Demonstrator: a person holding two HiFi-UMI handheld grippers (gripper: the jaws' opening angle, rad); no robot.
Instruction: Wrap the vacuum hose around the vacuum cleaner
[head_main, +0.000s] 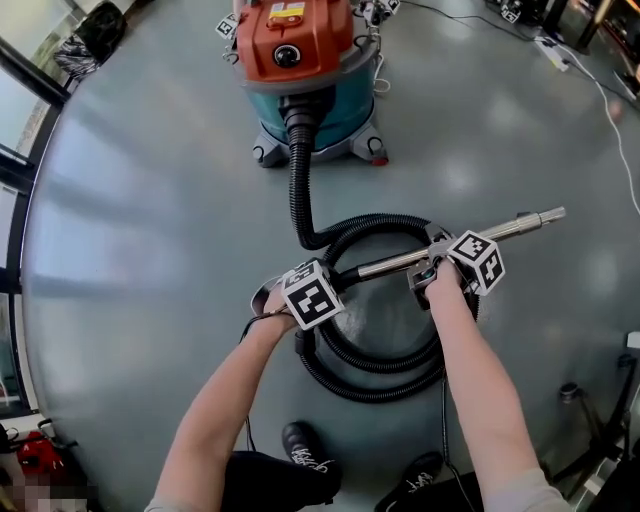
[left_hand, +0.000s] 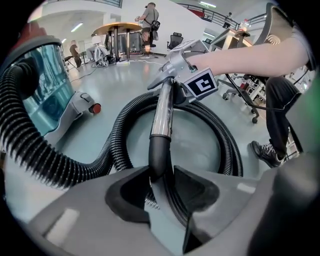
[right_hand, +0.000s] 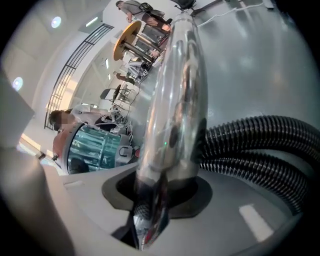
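While both forearms (head_main: 225, 390) reach forward | left hand-held gripper (left_hand: 161, 177) pinches hose cuff (left_hand: 159, 152) | right hand-held gripper (right_hand: 160, 200) pinches metal wand (right_hand: 175, 100)

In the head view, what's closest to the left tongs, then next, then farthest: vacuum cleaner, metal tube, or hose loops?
1. Metal tube: held in the left tongs.
2. Hose loops: coiled on the floor underneath.
3. Vacuum cleaner: far ahead, top of view.
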